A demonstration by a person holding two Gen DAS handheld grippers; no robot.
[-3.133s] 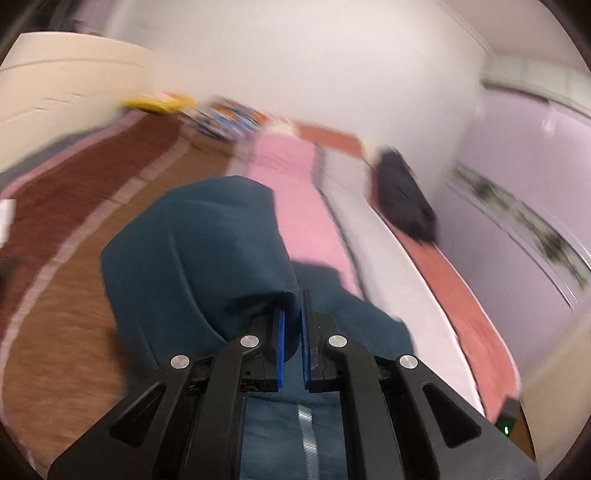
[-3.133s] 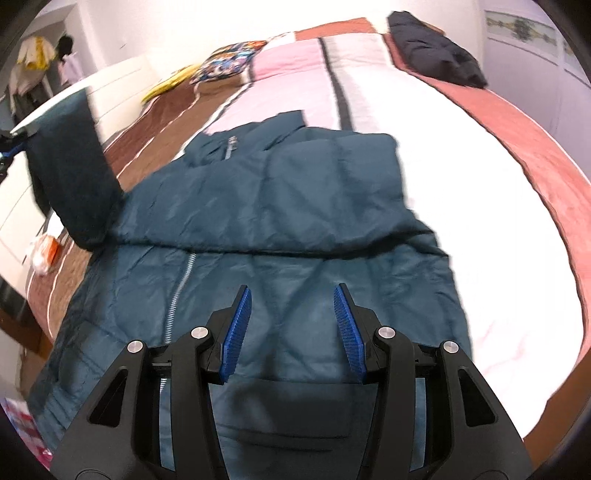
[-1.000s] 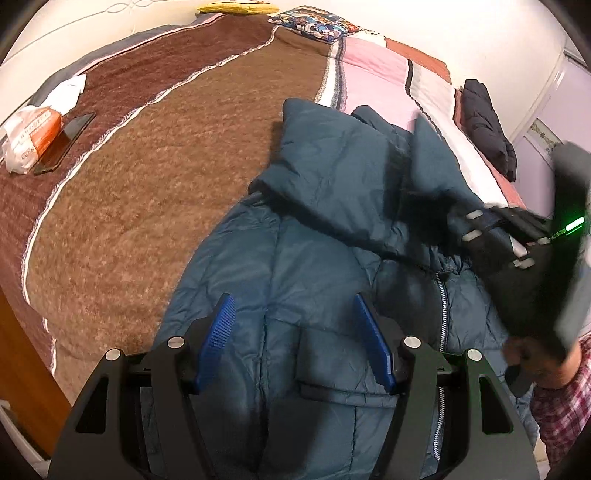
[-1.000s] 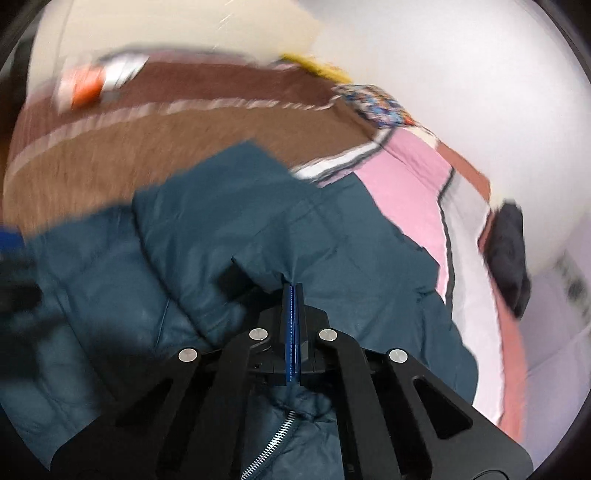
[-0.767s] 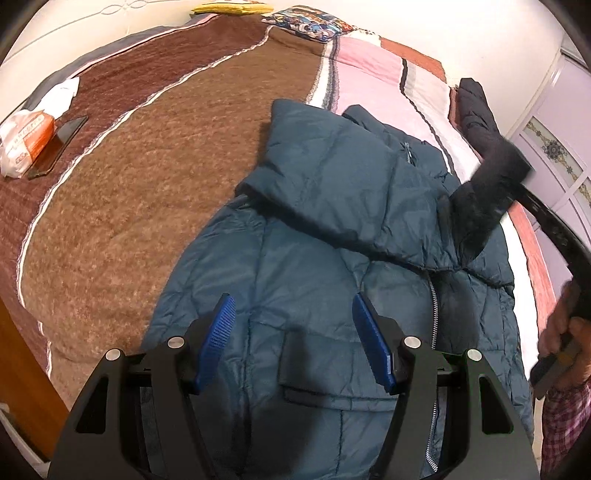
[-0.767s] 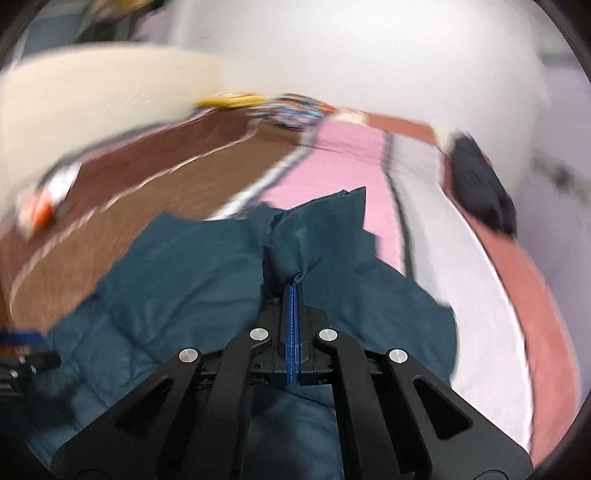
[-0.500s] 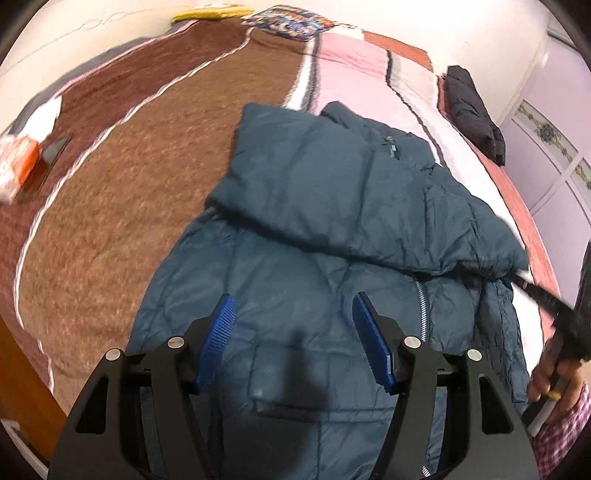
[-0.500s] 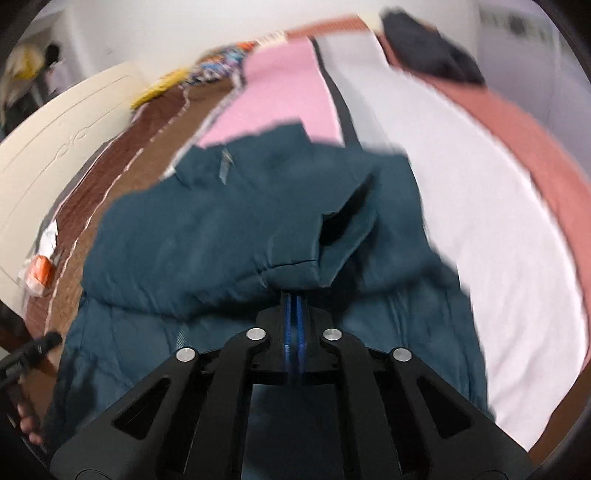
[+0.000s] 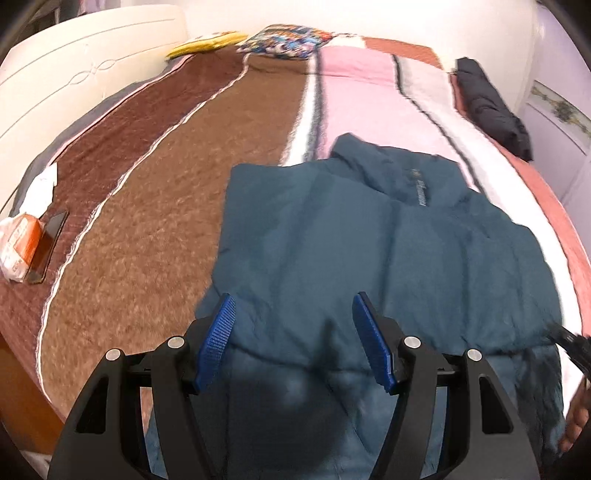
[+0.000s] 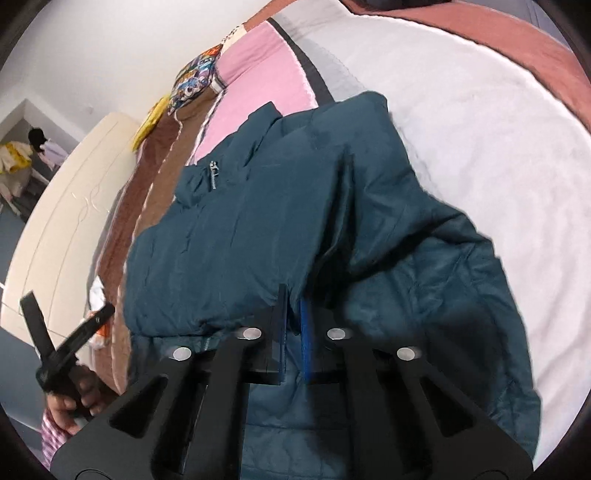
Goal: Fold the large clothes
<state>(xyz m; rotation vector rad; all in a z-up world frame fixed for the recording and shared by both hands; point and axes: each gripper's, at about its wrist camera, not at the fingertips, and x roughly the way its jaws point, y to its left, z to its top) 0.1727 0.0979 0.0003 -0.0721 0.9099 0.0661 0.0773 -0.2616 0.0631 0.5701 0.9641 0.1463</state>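
A large teal puffer jacket (image 9: 369,240) lies zip-up on the striped bed, both sleeves folded across its chest. My left gripper (image 9: 291,339) is open and empty, hovering over the jacket's lower left front. In the right wrist view the jacket (image 10: 240,236) fills the middle. My right gripper (image 10: 293,325) has its jaws only a narrow gap apart around the cuff end of the folded right sleeve (image 10: 369,206); the frame is blurred there. The right gripper's tip also shows at the right edge of the left wrist view (image 9: 569,341).
The bed has brown, pink, white and rust stripes (image 9: 155,206). A dark folded garment (image 9: 491,107) lies at the far right. A phone (image 9: 50,243) and an orange packet (image 9: 18,243) lie at the left edge. Pillows (image 9: 288,35) and a cream headboard (image 9: 74,70) are beyond.
My right gripper carried the right sleeve across the jacket and lowered it onto the chest. Its jaws have parted slightly. My left gripper stayed open and drifted toward the collar.
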